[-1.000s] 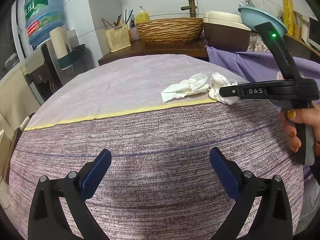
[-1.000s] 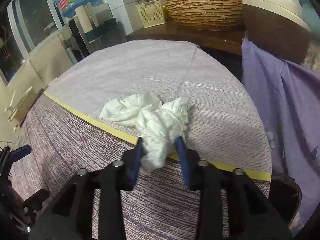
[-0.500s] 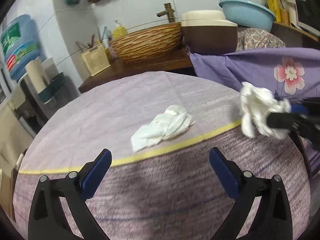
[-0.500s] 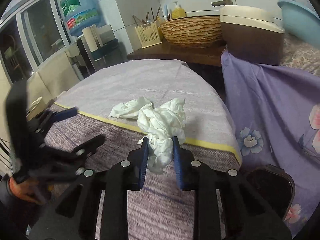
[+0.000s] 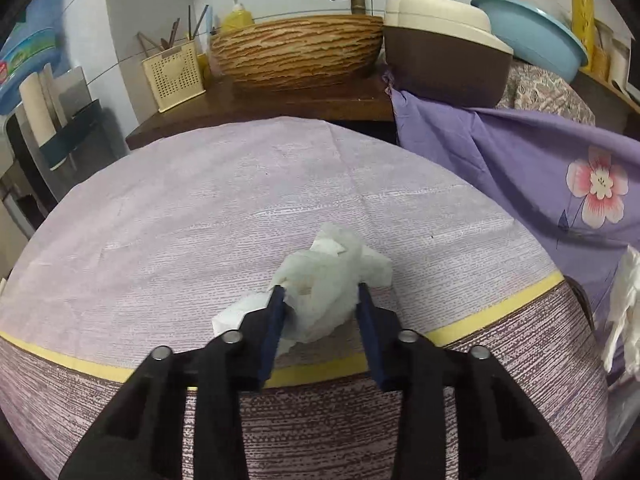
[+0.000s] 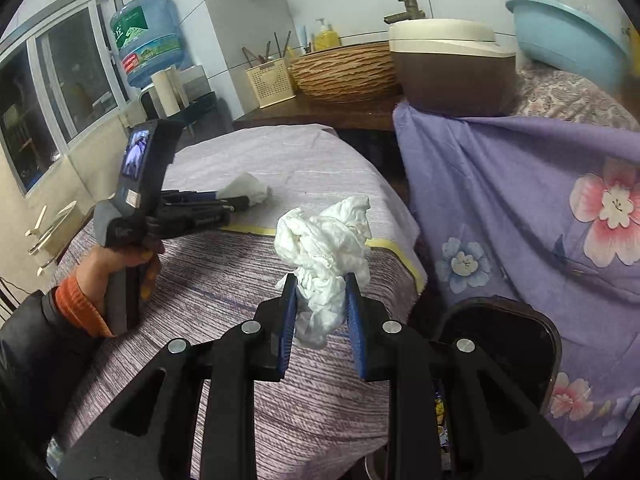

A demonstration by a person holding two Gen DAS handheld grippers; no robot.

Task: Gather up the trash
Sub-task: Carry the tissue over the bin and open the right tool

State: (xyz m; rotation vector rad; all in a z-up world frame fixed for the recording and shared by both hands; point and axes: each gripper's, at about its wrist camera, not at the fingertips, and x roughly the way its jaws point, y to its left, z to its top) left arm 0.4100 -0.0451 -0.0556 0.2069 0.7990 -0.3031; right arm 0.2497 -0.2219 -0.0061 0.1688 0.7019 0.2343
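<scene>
White tissue (image 5: 320, 300) lies on the desk (image 5: 240, 208), clamped by my left hand-held gripper (image 5: 320, 304). My right hand-held gripper (image 6: 320, 292) grips another tissue wad (image 6: 326, 248) aloft beside the dark bin (image 6: 508, 336).

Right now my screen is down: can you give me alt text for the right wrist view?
The right gripper holds a crumpled white tissue above the table's edge, near a dark bin. To the left, the left gripper closes on a second tissue on the purple tablecloth.

White tissue (image 5: 324, 292), purple striped tablecloth (image 5: 280, 184), yellow band (image 5: 480, 320)
</scene>
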